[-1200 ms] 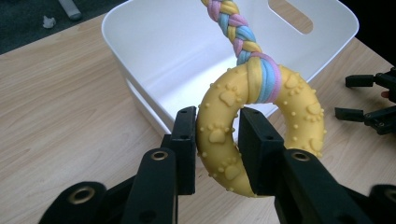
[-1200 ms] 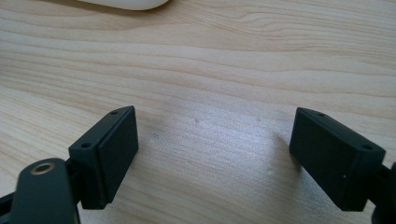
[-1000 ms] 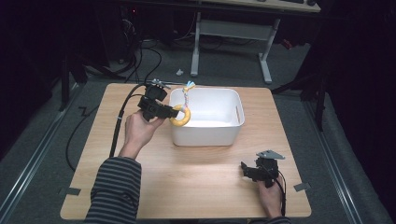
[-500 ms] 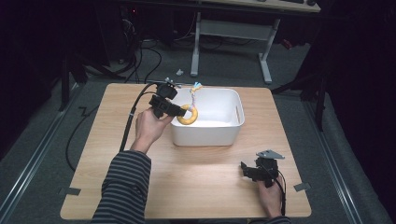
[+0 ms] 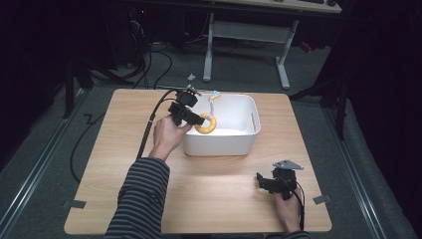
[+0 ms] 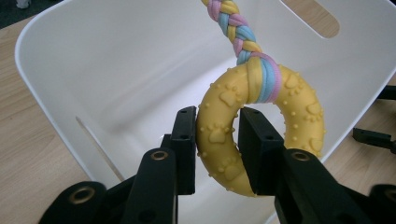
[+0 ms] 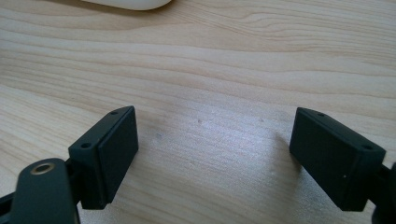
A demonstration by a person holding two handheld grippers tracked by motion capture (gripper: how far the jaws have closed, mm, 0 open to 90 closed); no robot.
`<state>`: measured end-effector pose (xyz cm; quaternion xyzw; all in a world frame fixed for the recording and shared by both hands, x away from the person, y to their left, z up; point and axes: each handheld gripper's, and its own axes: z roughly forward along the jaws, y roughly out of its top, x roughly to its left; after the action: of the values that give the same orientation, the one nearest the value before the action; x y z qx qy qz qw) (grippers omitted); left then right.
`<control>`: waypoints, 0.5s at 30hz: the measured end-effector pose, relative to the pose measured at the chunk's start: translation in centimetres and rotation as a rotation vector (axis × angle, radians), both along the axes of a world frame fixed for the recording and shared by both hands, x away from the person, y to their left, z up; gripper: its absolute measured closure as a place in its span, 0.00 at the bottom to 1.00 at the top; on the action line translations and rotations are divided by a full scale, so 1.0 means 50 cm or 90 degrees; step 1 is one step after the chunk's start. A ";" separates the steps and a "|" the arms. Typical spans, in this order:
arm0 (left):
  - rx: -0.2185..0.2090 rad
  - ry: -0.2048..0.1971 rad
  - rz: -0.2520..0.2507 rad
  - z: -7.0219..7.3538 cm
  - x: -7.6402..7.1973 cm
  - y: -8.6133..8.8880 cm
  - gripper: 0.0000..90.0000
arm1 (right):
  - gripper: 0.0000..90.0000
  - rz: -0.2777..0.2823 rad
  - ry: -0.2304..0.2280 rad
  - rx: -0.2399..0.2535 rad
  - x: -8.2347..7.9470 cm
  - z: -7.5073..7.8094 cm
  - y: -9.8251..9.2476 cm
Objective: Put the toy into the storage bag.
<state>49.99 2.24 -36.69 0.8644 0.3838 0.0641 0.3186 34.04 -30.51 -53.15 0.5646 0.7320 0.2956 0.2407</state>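
Yellow ring toy (image 6: pixel 261 140) clamped in our left tool (image 6: pixel 217 140), we hover over the white bin (image 5: pixel 249 144); next, release, while our right tool (image 7: pixel 215 158) rests open.

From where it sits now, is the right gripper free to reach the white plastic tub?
Probably yes. The right gripper rests open on bare wooden table, and nothing lies between it and the white plastic tub. The left gripper holds the yellow rubber ring toy over the tub's far side.

Table (image 5: pixel 209 194) brightly lit overhead, surroundings dark, frames sharp.
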 end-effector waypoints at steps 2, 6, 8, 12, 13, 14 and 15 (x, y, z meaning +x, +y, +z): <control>0.005 0.004 0.000 -0.007 0.001 -0.007 0.76 | 0.17 0.000 0.000 0.000 0.000 0.000 0.000; 0.014 0.006 0.000 -0.013 0.003 -0.012 0.76 | 0.17 0.000 0.000 0.000 0.000 0.000 0.000; 0.019 0.007 0.003 -0.016 0.004 -0.015 0.76 | 0.17 0.000 0.000 0.000 0.000 0.000 0.000; 0.035 0.011 0.001 -0.024 0.006 -0.022 0.76 | 0.17 0.001 -0.001 0.000 0.000 0.000 0.000; 0.041 0.012 -0.001 -0.025 0.006 -0.024 0.76 | 0.17 0.001 -0.001 0.000 0.000 0.000 0.000; 0.046 0.012 -0.003 -0.027 0.006 -0.026 0.76 | 0.17 0.002 -0.001 -0.001 0.000 0.000 0.000; 0.050 0.012 -0.004 -0.029 0.005 -0.028 0.76 | 0.17 0.002 -0.001 0.000 0.000 0.000 0.000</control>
<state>50.26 0.84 -38.15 0.8779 0.3813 0.0703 0.2809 34.03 -30.50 -53.15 0.5631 0.7329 0.2963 0.2408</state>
